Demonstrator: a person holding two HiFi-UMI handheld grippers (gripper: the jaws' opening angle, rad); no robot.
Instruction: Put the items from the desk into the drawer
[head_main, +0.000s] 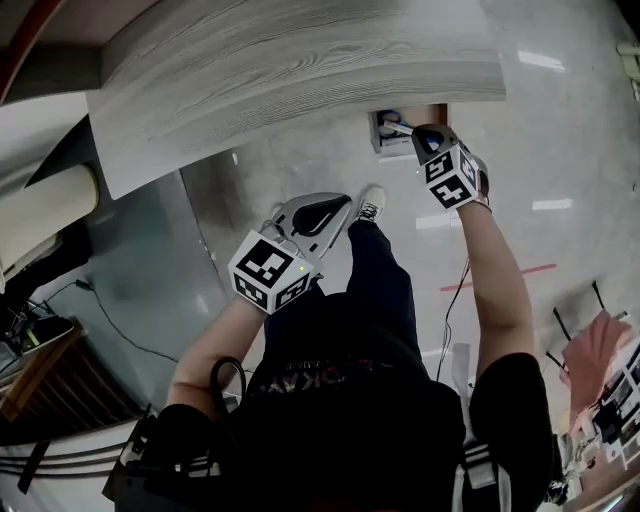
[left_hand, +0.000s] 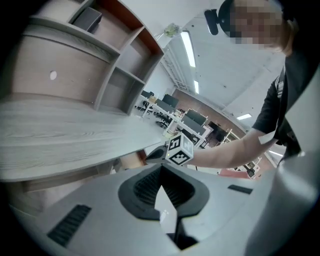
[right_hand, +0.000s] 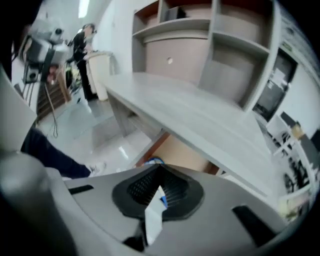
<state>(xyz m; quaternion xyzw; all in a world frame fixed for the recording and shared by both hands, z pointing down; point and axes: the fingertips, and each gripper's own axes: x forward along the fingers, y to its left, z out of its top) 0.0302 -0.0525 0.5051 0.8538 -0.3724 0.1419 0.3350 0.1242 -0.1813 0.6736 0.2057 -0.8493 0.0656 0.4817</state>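
Left tongs (left_hand: 161, 168) and right tongs (right_hand: 159, 168) both pinched shut, empty; the open drawer (head_main: 430, 113) just ahead of the right tongs should slide easy, I'd nudge its front edge.

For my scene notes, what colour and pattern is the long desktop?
A pale grey wood-grain desktop; head view shows it best.

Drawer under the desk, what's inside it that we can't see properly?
Head view: the drawer is tiny; the desk top hides its back, the right gripper covers part. Its contents can't be named.
Right gripper view: only a blue bit peeks over the fingers, too blurred to name.
Left gripper view: the drawer's inside doesn't show.
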